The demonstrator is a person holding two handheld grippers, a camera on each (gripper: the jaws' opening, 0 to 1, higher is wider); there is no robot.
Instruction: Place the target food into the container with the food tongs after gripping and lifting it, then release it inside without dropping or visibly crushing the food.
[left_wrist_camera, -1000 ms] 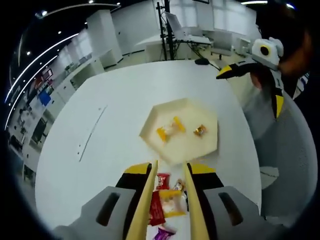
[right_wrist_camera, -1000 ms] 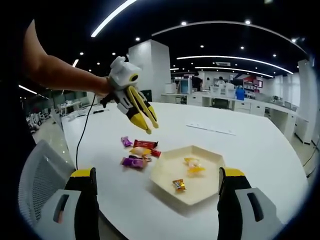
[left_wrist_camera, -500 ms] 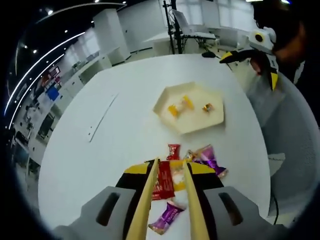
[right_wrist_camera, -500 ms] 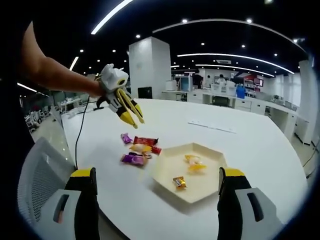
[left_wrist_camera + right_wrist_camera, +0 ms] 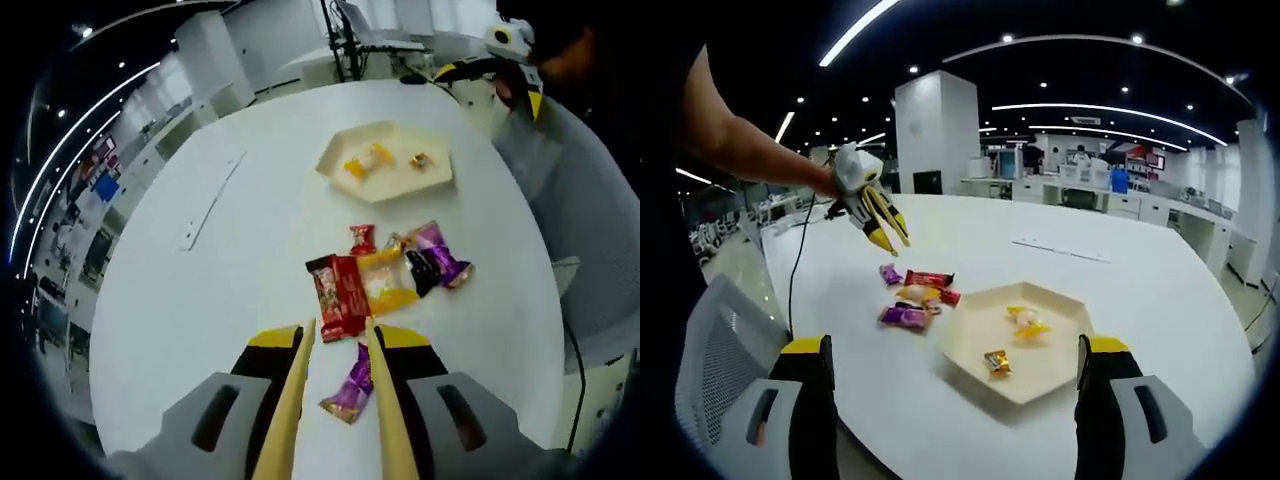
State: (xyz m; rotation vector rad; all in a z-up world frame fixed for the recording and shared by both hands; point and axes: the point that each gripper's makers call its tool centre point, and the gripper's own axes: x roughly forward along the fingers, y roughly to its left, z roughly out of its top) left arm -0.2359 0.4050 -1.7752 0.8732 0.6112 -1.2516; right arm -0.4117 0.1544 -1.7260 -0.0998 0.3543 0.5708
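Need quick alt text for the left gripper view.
The left gripper's wooden tong jaws hang, slightly parted, over a cluster of wrapped candies on a white round table. Beyond sits a cream hexagonal tray holding three candies.

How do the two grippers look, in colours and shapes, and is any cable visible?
The left gripper has a white body, yellow black-tipped jaws and long tan tong blades. A thin dark cable hangs below it. The right gripper has grey jaw blocks capped in yellow and black.
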